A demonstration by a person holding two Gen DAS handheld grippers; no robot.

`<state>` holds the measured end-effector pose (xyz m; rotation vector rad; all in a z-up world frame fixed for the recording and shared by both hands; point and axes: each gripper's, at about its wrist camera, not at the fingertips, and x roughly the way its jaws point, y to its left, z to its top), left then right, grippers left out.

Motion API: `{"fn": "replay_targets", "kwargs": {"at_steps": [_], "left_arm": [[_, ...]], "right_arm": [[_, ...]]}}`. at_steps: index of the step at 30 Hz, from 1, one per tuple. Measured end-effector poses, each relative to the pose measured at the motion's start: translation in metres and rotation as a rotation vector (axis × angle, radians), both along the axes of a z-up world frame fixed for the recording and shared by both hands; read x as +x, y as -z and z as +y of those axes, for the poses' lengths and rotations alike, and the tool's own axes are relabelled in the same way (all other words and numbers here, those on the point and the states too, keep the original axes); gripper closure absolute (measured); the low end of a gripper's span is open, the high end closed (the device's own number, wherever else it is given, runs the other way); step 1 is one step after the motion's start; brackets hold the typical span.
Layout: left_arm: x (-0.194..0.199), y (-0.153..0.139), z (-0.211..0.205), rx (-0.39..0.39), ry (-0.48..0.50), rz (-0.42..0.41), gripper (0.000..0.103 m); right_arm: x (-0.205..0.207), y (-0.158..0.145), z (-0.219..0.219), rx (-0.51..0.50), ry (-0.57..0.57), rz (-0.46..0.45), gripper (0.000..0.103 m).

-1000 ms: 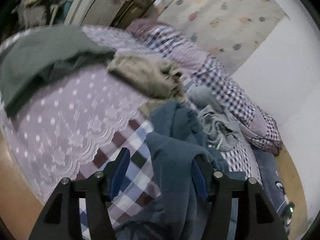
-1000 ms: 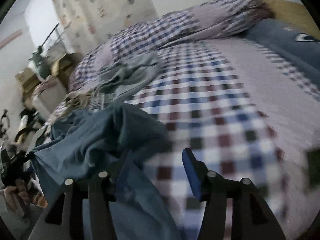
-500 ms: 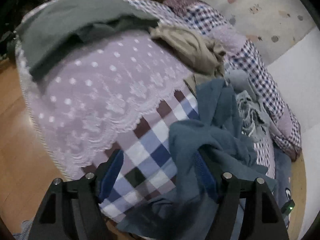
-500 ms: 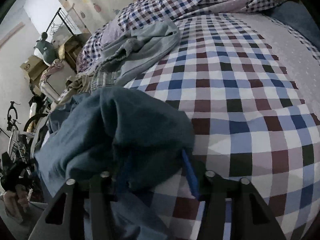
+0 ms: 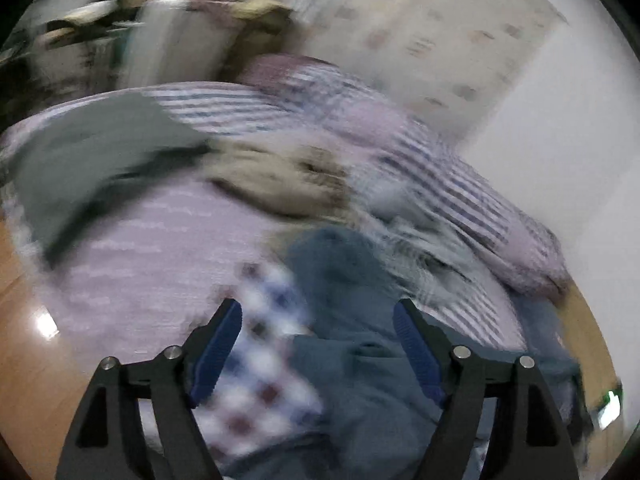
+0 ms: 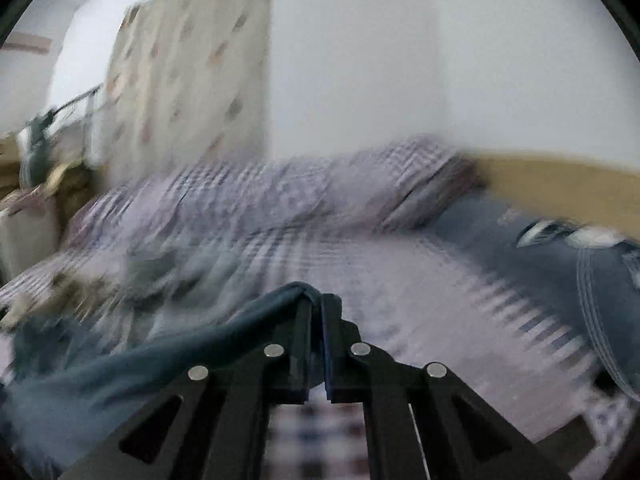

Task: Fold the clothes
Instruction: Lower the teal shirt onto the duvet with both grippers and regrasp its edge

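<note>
A dark blue garment (image 5: 352, 360) lies crumpled on the checked bed sheet (image 5: 260, 380). My left gripper (image 5: 316, 306) hovers over it, jaws opening. Blue cloth lies between and below the blue pads, nearer the right finger (image 5: 416, 344), but neither pad presses on it. In the right wrist view my right gripper (image 6: 318, 300) is shut on a fold of the same blue garment (image 6: 160, 360), which trails down and to the left from the fingertips, lifted off the bed. Both views are motion-blurred.
A grey garment (image 5: 100, 152), a beige one (image 5: 280, 180) and a pale grey-blue one (image 5: 420, 240) lie further up the bed. A checked duvet (image 5: 460, 184) runs along the wall. A denim item (image 6: 560, 264) lies at the right; wooden floor (image 5: 24, 360) at the left.
My right gripper has closed on the blue garment, risen and tipped up toward the wall. My left gripper's jaws have spread wider and it has lifted away from the cloth.
</note>
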<state>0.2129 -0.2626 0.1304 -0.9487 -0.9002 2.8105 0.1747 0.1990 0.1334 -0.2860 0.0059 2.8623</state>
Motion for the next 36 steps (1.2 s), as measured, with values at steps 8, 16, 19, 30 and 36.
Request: {"fn": "replay_targets", "kwargs": {"at_steps": [8, 16, 19, 30, 36], "left_arm": [[-0.058, -0.006, 0.192, -0.202, 0.602, 0.170, 0.021], [-0.075, 0.014, 0.266, -0.212, 0.759, 0.219, 0.021], [-0.087, 0.025, 0.256, -0.020, 0.805, 0.178, 0.021], [-0.147, 0.090, 0.202, 0.448, 0.737, -0.126, 0.033], [-0.151, 0.117, 0.194, 0.350, 0.696, -0.242, 0.087]], "right_arm": [[-0.030, 0.029, -0.009, -0.173, -0.201, -0.126, 0.100], [-0.038, 0.046, 0.007, -0.466, -0.479, -0.186, 0.100], [-0.040, 0.047, -0.008, -0.465, -0.599, -0.216, 0.099], [-0.019, 0.071, -0.092, -0.093, -0.811, -0.403, 0.097], [-0.013, 0.097, -0.131, 0.039, -0.967, -0.524, 0.097]]}}
